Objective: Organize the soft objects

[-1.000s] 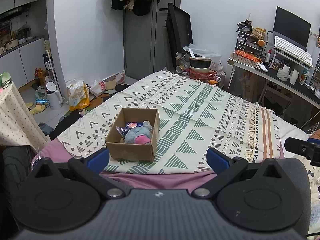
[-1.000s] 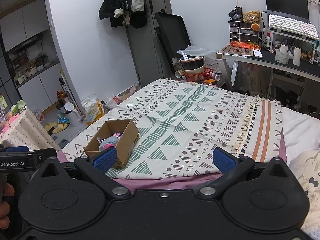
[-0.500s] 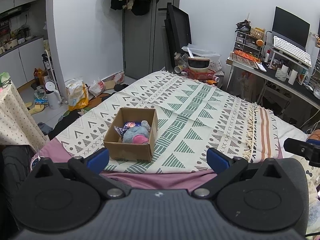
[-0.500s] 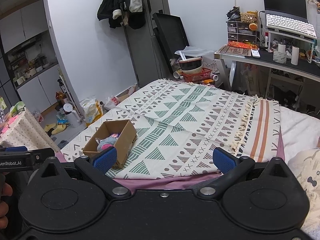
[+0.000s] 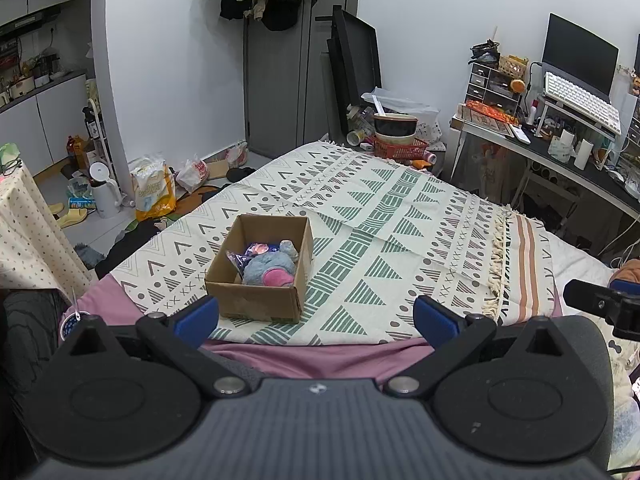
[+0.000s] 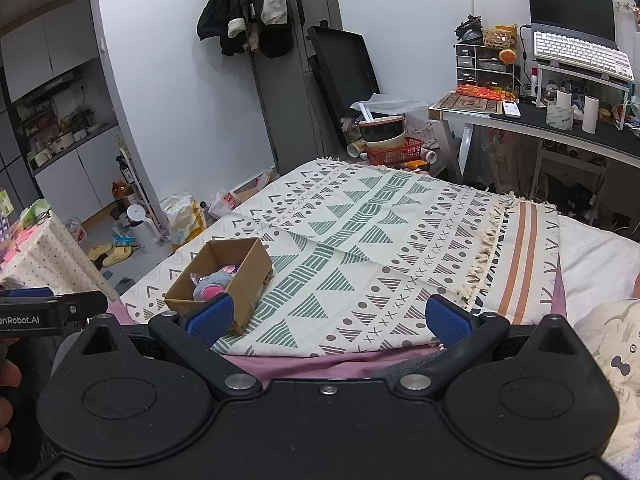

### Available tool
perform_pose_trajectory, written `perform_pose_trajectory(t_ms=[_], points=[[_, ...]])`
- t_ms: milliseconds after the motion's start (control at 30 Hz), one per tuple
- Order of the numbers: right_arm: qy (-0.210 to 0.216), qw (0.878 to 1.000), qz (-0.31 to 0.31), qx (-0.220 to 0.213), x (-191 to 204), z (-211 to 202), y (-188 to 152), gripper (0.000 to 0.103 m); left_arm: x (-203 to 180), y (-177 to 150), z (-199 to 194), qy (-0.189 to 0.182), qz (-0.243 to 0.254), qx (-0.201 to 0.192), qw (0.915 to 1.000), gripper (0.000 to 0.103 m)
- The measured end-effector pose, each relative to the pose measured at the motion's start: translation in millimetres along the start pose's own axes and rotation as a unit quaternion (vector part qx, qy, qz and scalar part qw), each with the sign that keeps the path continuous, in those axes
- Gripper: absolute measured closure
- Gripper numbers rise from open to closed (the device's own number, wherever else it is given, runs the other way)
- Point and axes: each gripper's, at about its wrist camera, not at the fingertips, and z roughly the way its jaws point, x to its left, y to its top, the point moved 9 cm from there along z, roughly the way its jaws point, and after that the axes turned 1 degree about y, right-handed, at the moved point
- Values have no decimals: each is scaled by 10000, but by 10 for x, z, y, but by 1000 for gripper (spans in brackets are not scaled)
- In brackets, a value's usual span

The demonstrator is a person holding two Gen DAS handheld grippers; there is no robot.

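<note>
One cardboard box (image 5: 260, 276); one plush toy (image 5: 269, 270)

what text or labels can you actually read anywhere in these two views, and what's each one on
"enRobot.AI": white letters on the black body of the left gripper, cut off at the frame edge in the right wrist view.
Yellow bag on the floor: print too blurred to read.
White plastic bag on the floor: red print, not legible.
Packet in the cardboard box: too small to read.
Keyboard keys and desk items: too small to read.

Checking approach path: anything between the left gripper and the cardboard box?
Nothing in the left wrist view: only patterned blanket and pink sheet lie between the open left gripper and the cardboard box.
</note>
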Motion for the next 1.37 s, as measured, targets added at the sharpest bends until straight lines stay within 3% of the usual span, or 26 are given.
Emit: perform_pose_trajectory(t_ms=[1367], points=[[-65,9999,50,96,-102,54,-78,0,-13,-11,-27,13,31,6,10000,1]])
